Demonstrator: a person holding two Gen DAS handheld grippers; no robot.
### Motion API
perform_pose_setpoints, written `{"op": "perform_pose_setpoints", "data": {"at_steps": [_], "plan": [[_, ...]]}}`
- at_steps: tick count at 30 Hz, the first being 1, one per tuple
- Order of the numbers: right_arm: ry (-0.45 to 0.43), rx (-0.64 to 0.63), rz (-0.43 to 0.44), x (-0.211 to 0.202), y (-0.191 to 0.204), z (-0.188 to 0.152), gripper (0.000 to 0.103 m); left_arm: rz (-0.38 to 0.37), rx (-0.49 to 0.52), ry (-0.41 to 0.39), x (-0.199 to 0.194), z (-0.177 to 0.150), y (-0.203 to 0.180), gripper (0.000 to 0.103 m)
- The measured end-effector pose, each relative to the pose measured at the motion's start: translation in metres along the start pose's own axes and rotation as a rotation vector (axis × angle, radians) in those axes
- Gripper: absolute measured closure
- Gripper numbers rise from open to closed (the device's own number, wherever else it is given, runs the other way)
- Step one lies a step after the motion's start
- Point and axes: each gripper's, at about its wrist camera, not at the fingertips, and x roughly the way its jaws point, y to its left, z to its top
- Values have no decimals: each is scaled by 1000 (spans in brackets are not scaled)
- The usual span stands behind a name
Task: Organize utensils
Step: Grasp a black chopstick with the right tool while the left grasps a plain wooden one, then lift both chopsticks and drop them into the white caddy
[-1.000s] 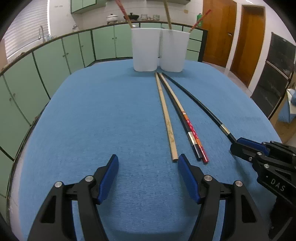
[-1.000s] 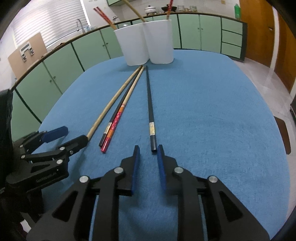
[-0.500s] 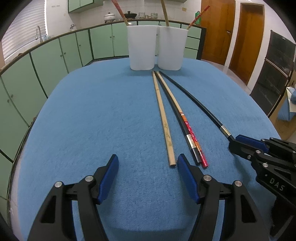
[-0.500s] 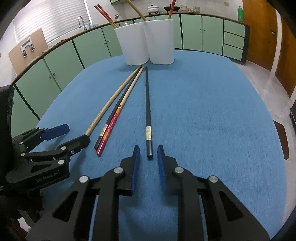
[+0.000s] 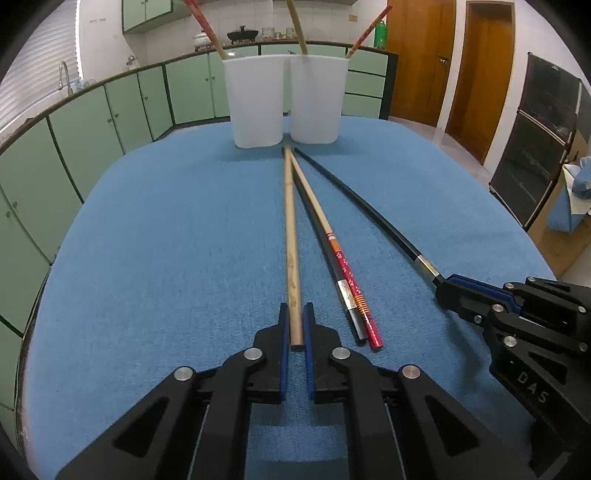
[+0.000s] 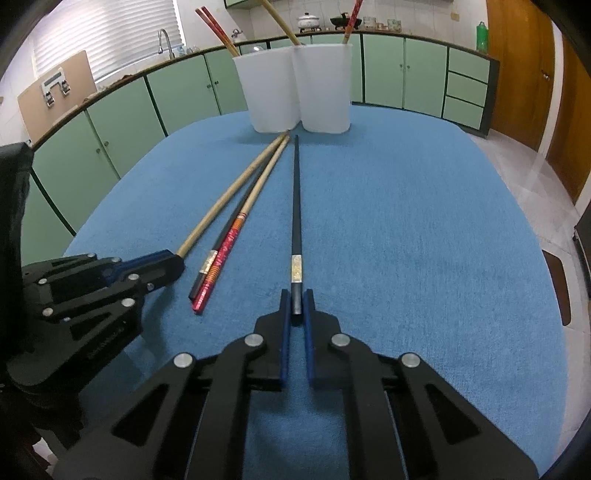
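Chopsticks are lying in a loose fan on the blue table [image 5: 155,258], far tips converging just in front of two white cups [image 5: 286,99] that are standing side by side, touching, at the far edge. Left gripper [image 5: 294,325] is clamping the near end of the bamboo chopstick [image 5: 291,236]: jaws have just been closing and both blue pads are now pressing on the stick, which is still lying flat on the cloth. Right gripper [image 6: 294,302] is doing the same on the near end of the black chopstick with the silver band [image 6: 296,206]: jaws have just been closing the last bit and are pinching the butt end, stick flat on the table. Between those two a second black chopstick [image 5: 325,243] and a red-patterned chopstick [image 5: 345,266] are lying untouched, pressed against each other along their length, near ends roughly level. In the left wrist view the right gripper [image 5: 448,290] is showing at the right edge with the black stick running into it; in the right wrist view the left gripper [image 6: 168,264] is sitting at the left with the bamboo stick entering it. Left cup is already holding red chopsticks [image 6: 216,27] leaning out to the left; the right cup is holding one bamboo stick [image 5: 297,27] and one red stick [image 5: 367,31]. Green kitchen cabinets [image 5: 110,118] are running behind the table.
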Motion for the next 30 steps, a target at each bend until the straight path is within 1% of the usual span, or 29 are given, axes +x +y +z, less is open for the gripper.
{"op": "perform_pose_setpoints", "data": {"at_steps": [4, 8, 15, 18, 23, 26, 30], "plan": [[-31, -2, 11, -16, 0, 2, 97, 10, 4, -43, -19, 1, 2, 96], [-84, -8, 14, -38, -2, 13, 97, 18, -5, -115, -50, 12, 9, 96], [-194, -36, 13, -81, -5, 45, 97, 31, -7, -263, -110, 38, 21, 96], [-227, -43, 27, -95, -7, 62, 97, 18, -8, -312, -127, 51, 23, 96], [-269, -59, 55, -111, -8, 93, 97, -11, -2, -355, -141, 75, 28, 96], [-288, -85, 56, -120, -7, 115, 97, -31, 7, -372, -146, 91, 29, 96], [-286, -115, 61, -123, -6, 140, 97, -41, 29, -386, -144, 110, 26, 96]]}}
